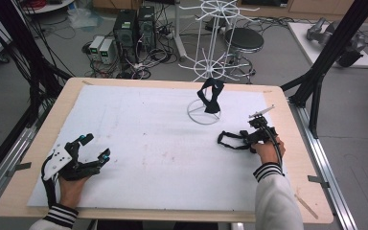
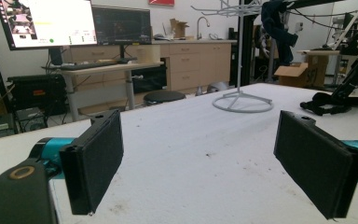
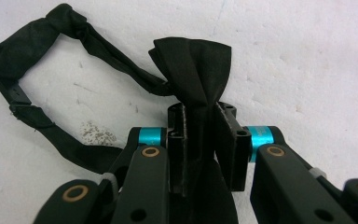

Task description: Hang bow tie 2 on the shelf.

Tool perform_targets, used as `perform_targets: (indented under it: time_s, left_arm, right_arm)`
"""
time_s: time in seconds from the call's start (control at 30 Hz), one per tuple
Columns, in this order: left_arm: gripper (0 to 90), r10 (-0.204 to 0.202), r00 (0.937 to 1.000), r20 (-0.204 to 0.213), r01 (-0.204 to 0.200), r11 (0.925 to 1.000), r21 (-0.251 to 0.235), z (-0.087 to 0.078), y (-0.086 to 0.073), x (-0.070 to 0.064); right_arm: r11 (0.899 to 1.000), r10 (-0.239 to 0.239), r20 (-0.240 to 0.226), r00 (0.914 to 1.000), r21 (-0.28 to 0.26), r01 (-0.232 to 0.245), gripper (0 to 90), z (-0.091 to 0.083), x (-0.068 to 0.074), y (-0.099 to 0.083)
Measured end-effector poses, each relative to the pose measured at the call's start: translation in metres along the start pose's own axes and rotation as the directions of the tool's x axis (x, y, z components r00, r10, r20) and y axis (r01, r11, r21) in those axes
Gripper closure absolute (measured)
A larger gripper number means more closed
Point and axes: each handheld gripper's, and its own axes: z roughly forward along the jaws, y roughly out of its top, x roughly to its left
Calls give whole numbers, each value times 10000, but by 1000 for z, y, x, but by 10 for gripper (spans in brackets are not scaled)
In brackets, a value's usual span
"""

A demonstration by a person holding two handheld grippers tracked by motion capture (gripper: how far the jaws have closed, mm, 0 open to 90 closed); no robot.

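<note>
— White sheeting covers the worktop (image 1: 139, 124); cables and computer towers sit on the floor past its far edge. What's in hand?

— A black bow tie (image 3: 193, 70), lying near the right edge. The right gripper (image 3: 200, 140) has its jaws clamped on the knot at the middle, the strap (image 3: 32, 79) trailing loose on the sheet.

— How will it handle?

— Light and limp, I'd judge. The bow holds some shape, but the strap will dangle and could snag. The centre knot is the firmest hold.

— And the other hand?

— The left gripper (image 1: 88, 151), near the front-left corner, has its jaws spread wide, holding nothing. Another dark tie (image 1: 211, 96) hangs on the wire stand (image 1: 203, 112) toward the far edge.
</note>
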Motion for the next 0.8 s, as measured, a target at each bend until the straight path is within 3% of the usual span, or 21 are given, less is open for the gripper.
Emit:
perform_targets:
  time_s: [0.23,0.57,0.63,0.8]
  left_arm:
    - [161,2,10000,-1,-2,10000,-1,0,0,0]
    - [162,28,10000,13,-28,10000,17,0,0,0]
    - [162,29,10000,9,-29,10000,20,0,0,0]
    - [162,32,10000,-1,-32,10000,22,0,0,0]
  right_arm:
    - [9999,-131,79,9999,-7,131,768,-1,0,0]
    - [9948,-331,106,9994,-963,340,769,-14,1,0]
    - [9911,-380,83,9992,-1274,388,768,-18,1,0]
    - [9666,-588,-75,9982,-2501,550,767,-27,3,2]
